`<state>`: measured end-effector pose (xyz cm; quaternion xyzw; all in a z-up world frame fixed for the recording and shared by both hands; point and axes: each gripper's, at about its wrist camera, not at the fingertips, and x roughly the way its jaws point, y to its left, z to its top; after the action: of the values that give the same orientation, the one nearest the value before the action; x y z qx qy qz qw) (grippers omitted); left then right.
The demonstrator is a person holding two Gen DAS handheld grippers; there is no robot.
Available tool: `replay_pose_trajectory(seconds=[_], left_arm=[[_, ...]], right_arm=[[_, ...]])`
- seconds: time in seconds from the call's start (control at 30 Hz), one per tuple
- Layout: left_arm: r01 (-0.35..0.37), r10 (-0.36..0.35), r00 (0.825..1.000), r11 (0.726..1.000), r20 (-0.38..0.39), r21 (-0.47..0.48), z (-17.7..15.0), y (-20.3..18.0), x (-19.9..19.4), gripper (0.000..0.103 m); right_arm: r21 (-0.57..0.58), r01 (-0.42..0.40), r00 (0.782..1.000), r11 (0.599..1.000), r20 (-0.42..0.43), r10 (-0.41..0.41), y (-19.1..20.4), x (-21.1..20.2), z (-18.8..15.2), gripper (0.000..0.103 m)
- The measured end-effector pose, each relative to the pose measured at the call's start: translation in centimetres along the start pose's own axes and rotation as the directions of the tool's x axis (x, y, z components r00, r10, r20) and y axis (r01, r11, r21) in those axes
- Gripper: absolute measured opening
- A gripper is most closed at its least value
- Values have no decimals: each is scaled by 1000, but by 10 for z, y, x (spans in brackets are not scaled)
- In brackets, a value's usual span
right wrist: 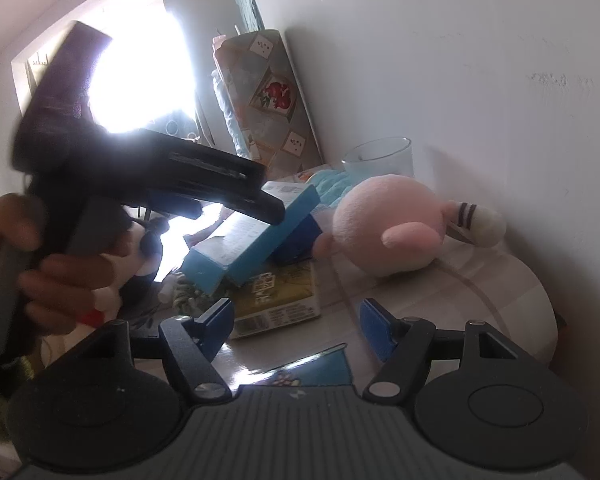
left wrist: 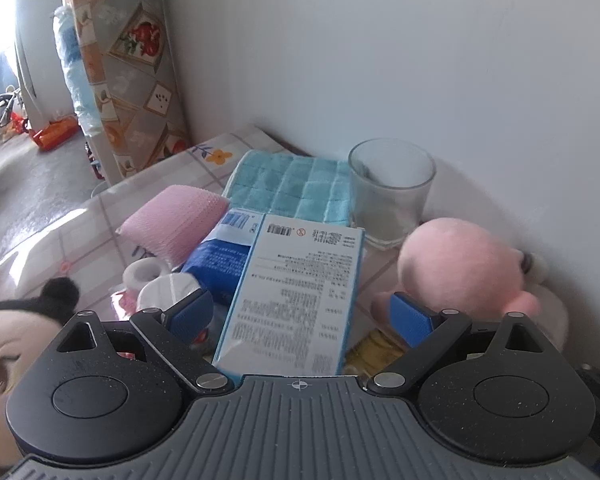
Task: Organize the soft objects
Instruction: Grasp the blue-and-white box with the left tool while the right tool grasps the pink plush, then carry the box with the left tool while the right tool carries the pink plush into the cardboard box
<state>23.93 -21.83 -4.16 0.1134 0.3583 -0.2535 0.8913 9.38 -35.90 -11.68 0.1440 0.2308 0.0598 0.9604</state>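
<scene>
In the left wrist view, going left to right: a doll (left wrist: pixel 4 344) with black hair lies at the left edge of the worktop (left wrist: pixel 92 220), which wears a tiled, flowered cover. Past it sit a white roll (left wrist: pixel 146 272) and a pink sponge (left wrist: pixel 176 220), the sponge leaning against a dark blue pack (left wrist: pixel 216 264). A pale box (left wrist: pixel 292 296) printed with text rests on that pack and runs back under the left gripper (left wrist: pixel 300 316). Its blue fingers (left wrist: pixel 190 314) stand released, one to each side of the box, and do not appear to touch it. Behind lies a folded teal towel (left wrist: pixel 292 188), with a glass (left wrist: pixel 392 188) just to its right near the wall. A yellow packet (left wrist: pixel 372 350) shows under the box's right edge. Farthest right, a pink plush (left wrist: pixel 460 272) sits against the wall.

In the right wrist view, a hand (right wrist: pixel 56 280) at the left grips the left tool's handle, which reaches over the box (right wrist: pixel 252 236). The right gripper (right wrist: pixel 296 328) hovers above the worktop with fingers (right wrist: pixel 374 330) released and nothing between them. The plush (right wrist: pixel 388 224) lies beyond them, to the right of the box, on a pale round pad (right wrist: pixel 512 292) by the wall.
</scene>
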Motion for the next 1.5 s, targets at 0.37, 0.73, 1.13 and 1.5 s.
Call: replay_pose_trajectory(seconds=[0.37, 0.73, 1.13, 1.5], left_arm=[[-22, 21, 996, 1000, -83, -10, 8, 3, 36, 77], [-32, 27, 998, 996, -54, -83, -2, 6, -2, 77], [-50, 56, 998, 985, 29, -165, -18, 29, -51, 77], [-45, 58, 996, 983, 71, -176, -30, 32, -76, 77]], right_arm=[[54, -82, 995, 995, 53, 79, -16, -9, 0, 70], [-83, 31, 989, 996, 147, -19, -29, -23, 34, 82], [-386, 46, 998, 921, -11, -54, -23, 54, 74, 99], [-313, 136, 978, 940, -107, -178, -36, 49, 62, 82]])
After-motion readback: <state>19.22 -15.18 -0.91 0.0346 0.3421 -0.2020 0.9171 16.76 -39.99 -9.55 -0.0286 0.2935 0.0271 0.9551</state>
